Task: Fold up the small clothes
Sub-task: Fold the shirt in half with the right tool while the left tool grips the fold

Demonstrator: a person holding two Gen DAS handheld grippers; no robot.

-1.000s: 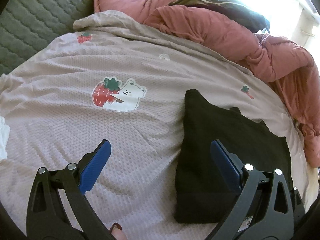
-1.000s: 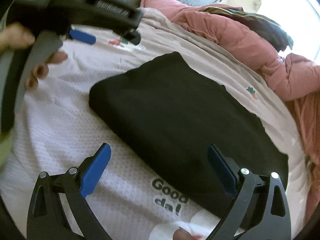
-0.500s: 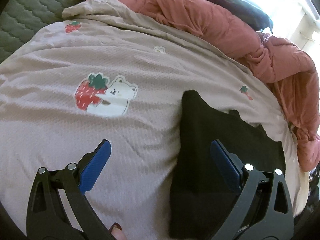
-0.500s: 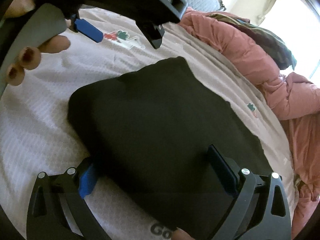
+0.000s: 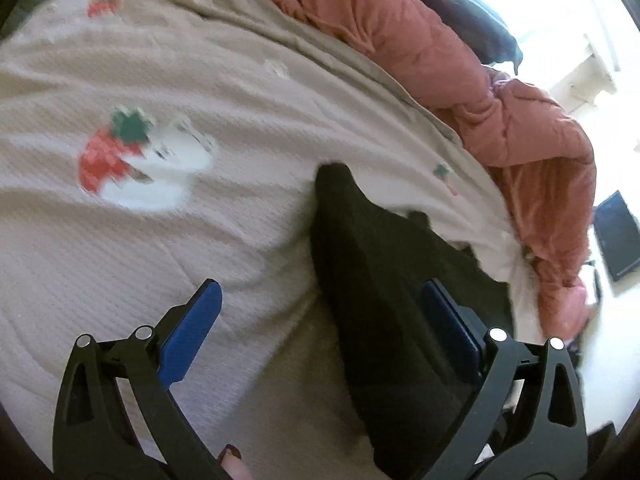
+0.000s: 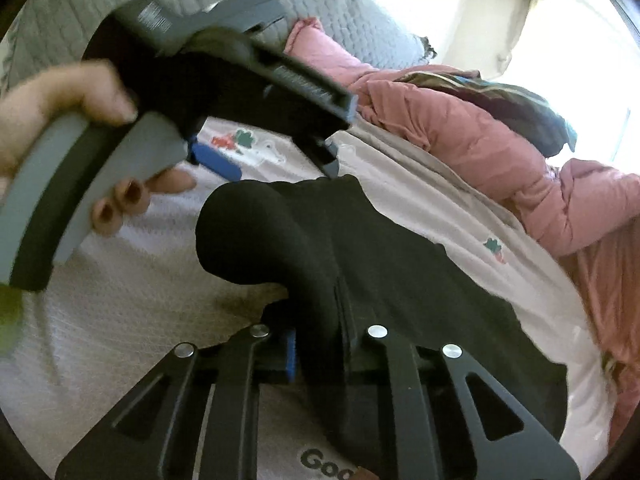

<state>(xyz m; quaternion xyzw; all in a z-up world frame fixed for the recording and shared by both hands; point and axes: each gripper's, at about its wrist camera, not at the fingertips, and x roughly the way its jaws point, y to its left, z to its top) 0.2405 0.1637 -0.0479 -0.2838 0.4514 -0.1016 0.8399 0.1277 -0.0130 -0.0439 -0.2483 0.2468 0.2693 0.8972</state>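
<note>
A folded black garment (image 5: 384, 280) lies on a beige blanket (image 5: 180, 240) with a strawberry-and-bear print. My left gripper (image 5: 324, 320) is open above the blanket, its right finger over the garment's left part. In the right wrist view my right gripper (image 6: 320, 344) is shut on the near edge of the black garment (image 6: 360, 256), which bunches up into a rounded hump at its left. The left gripper (image 6: 260, 152) shows there too, held in a hand just beyond the garment.
A pink quilt (image 5: 460, 80) is heaped along the back and right of the bed, with a dark cloth (image 5: 480, 28) on top. A grey quilted headboard (image 6: 280, 0) stands behind. A white cloth with dark lettering (image 6: 320, 460) lies under the right gripper.
My right gripper has closed on the garment's near edge and the cloth has bunched up. My left gripper has shifted a little to the right over the blanket.
</note>
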